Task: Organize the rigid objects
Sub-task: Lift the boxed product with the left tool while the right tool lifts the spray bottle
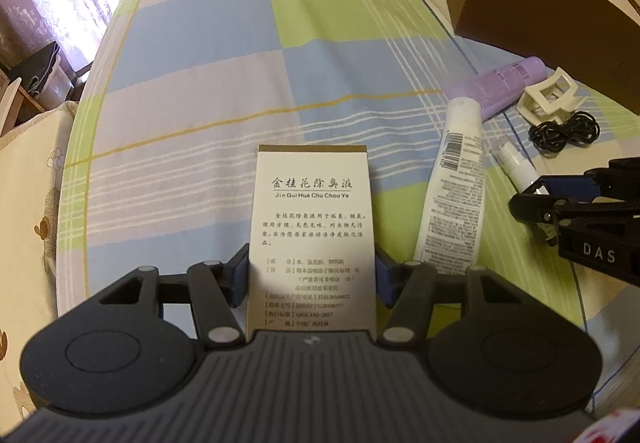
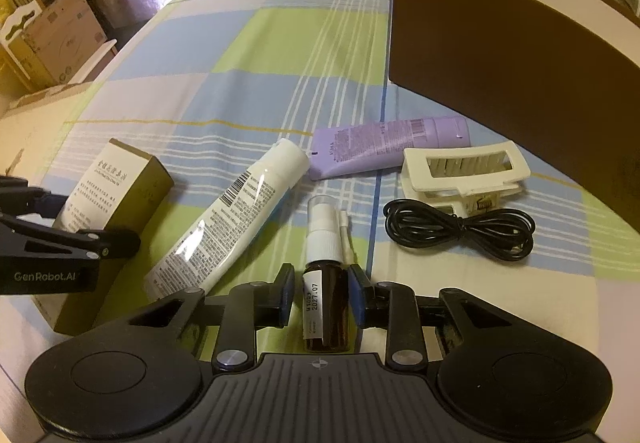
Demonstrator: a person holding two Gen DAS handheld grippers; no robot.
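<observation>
Left gripper (image 1: 312,275) is clamped on the white carton (image 1: 314,211); right gripper (image 2: 320,291) is pinching the little brown spray bottle (image 2: 325,299) on the table (image 2: 240,83).

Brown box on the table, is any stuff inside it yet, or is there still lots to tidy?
Nothing shows inside the brown box. The left gripper holds the carton; the right gripper is around the spray bottle. The white tube, purple tube, hair clip and black cable lie outside it.
</observation>
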